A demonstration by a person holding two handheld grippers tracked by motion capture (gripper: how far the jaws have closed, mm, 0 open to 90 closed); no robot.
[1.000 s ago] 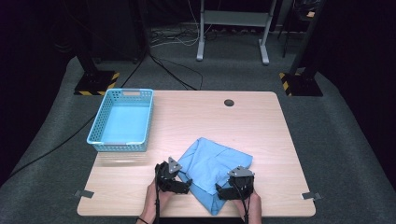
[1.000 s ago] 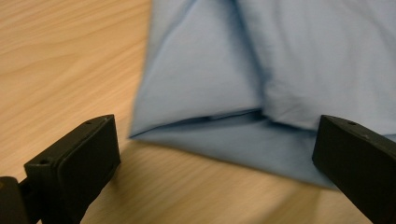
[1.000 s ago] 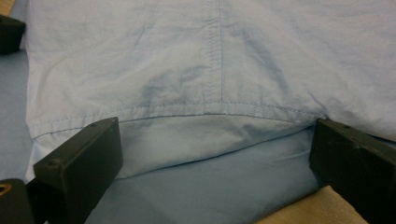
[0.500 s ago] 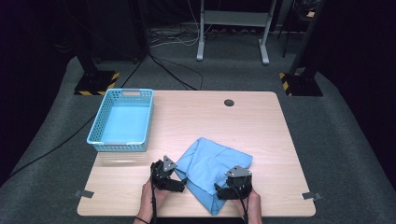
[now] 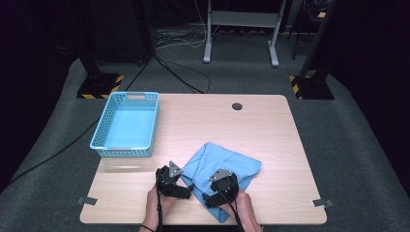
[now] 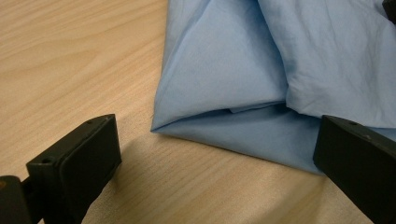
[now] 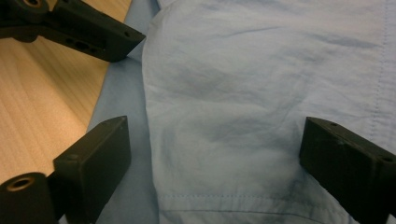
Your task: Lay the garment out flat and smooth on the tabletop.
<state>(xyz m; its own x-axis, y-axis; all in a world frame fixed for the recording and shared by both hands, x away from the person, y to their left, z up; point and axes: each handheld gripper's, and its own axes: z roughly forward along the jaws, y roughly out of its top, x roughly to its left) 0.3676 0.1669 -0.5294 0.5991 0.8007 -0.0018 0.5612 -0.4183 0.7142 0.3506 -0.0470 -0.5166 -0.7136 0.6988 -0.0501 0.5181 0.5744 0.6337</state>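
A light blue cloth (image 5: 227, 162) lies crumpled on the near half of the wooden table (image 5: 270, 140). My left gripper (image 5: 180, 189) rests at the cloth's left edge. In the left gripper view its jaws (image 6: 217, 135) stand open, with a folded corner of the cloth (image 6: 224, 74) just ahead between them. My right gripper (image 5: 215, 191) hovers over the cloth's near part. Its jaws (image 7: 217, 133) have just been closing a little but still stand wide open, with flat cloth (image 7: 233, 84) beneath and between them and the pads not pressing it. The left gripper's jaw (image 7: 93, 32) shows at the upper left there.
An empty light blue plastic basket (image 5: 104, 126) stands at the table's left, beyond the left gripper. A round cable hole (image 5: 237, 106) sits near the far edge. Bare wood stretches to the right of the cloth and behind it.
My right gripper has slid left across the cloth toward the left gripper. The left gripper has stayed put, and the cloth has kept its shape.
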